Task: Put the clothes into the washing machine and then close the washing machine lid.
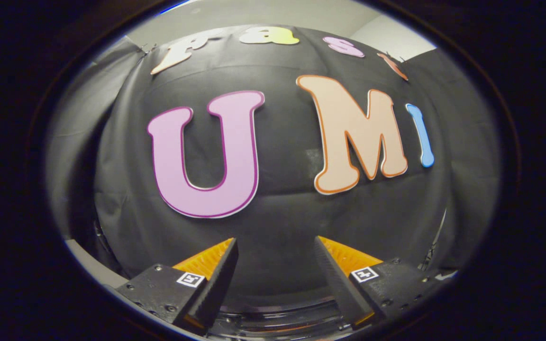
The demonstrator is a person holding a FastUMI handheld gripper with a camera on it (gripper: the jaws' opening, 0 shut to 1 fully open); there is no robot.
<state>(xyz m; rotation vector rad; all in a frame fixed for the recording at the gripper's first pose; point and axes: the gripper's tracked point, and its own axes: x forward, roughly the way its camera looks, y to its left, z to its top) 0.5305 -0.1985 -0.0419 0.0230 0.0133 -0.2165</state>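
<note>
Gripper spread wide and empty, aimed at the booth wall; with no clothes sighted ahead, a blind descent risks closing on nothing.

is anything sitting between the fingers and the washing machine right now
Nothing visible does. The hand-held gripper is open with an empty gap between its fingers, pointing at the black cloth wall. Just below the fingertips a dark curved rim shows, possibly the machine's, but it is too dim to tell. No clothes are between the fingers.

Black cloth wall ahead, pale plain wall above it.
</note>
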